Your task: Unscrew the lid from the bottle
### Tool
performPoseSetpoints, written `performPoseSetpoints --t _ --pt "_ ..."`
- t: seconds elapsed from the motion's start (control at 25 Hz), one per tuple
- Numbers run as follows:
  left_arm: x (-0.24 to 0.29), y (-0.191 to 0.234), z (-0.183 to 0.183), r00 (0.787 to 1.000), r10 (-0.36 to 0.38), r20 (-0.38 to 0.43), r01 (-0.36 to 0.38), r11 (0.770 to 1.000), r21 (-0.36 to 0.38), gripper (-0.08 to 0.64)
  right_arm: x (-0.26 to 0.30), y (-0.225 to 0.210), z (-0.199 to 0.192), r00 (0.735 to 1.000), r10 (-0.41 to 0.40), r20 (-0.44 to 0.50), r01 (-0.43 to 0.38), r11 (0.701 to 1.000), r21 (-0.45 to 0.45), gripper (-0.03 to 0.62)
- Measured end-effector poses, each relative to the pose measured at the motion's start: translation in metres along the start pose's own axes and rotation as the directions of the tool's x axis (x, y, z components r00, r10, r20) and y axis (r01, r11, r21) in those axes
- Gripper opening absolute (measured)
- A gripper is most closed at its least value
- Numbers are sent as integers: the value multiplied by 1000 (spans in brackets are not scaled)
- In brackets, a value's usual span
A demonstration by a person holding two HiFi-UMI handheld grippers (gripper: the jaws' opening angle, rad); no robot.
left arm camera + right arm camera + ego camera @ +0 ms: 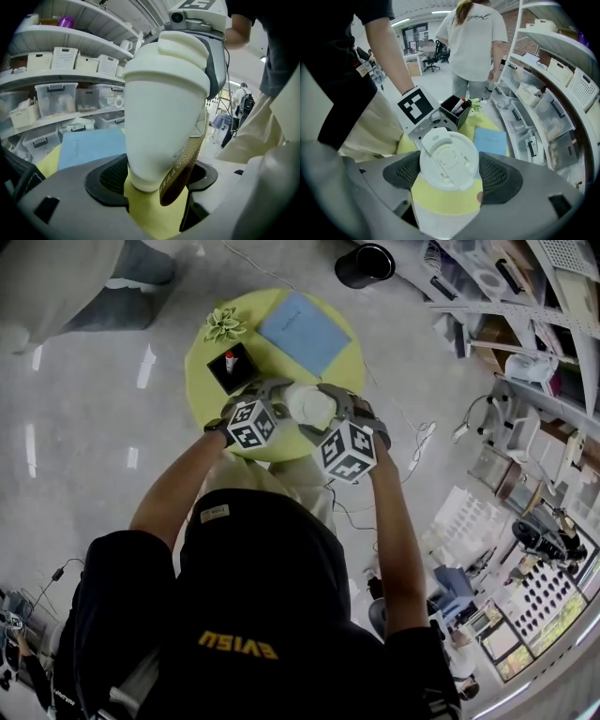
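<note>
A white bottle (309, 407) stands on the round yellow-green table (200, 381). My left gripper (284, 401) is shut on its lower body; in the left gripper view the bottle (164, 117) fills the space between the dark pads (108, 177), and a brown woven strap (182, 168) hangs down its right side. My right gripper (330, 409) comes down from above and is shut on the white flip-top lid (449, 159), with a pad pressed against each side. The lid (183, 51) sits on the bottle's top.
On the table lie a blue notebook (302, 331), a black pen box (232, 367) and a small green plant (223, 324). A black bin (366, 263) stands on the floor beyond. Shelves with storage boxes (525, 334) line the right. A person in a white shirt (471, 42) stands nearby.
</note>
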State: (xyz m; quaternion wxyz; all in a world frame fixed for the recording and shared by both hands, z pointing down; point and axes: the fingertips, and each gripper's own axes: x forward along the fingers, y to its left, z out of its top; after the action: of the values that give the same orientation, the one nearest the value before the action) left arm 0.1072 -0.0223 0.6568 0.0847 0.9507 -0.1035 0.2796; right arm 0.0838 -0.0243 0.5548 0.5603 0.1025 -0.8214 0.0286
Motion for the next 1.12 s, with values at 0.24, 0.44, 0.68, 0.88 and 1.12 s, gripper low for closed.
performPoseSetpoints --t 0.24,0.44,0.68,0.88,1.12 --pt "1 1 -2 1000 -2 1 2 1000 3 351 -9 -4 3 993 -101 68 91 986 137 442" --pt "-1 2 -4 1000 -3 -1 3 1000 7 350 -15 -16 6 962 -254 99 180 864 471 442" --pt "1 2 -3 1000 -2 -7 2 1000 12 348 -9 -16 1 942 -337 -4 242 668 704 436" --pt "2 0 -7 1000 -7 -11 7 1000 12 347 -4 -14 -1 949 -313 -16 246 712 658 426" --pt "4 0 -9 1000 -7 -13 7 1000 14 344 -3 -9 2 982 -186 33 154 890 430 428"
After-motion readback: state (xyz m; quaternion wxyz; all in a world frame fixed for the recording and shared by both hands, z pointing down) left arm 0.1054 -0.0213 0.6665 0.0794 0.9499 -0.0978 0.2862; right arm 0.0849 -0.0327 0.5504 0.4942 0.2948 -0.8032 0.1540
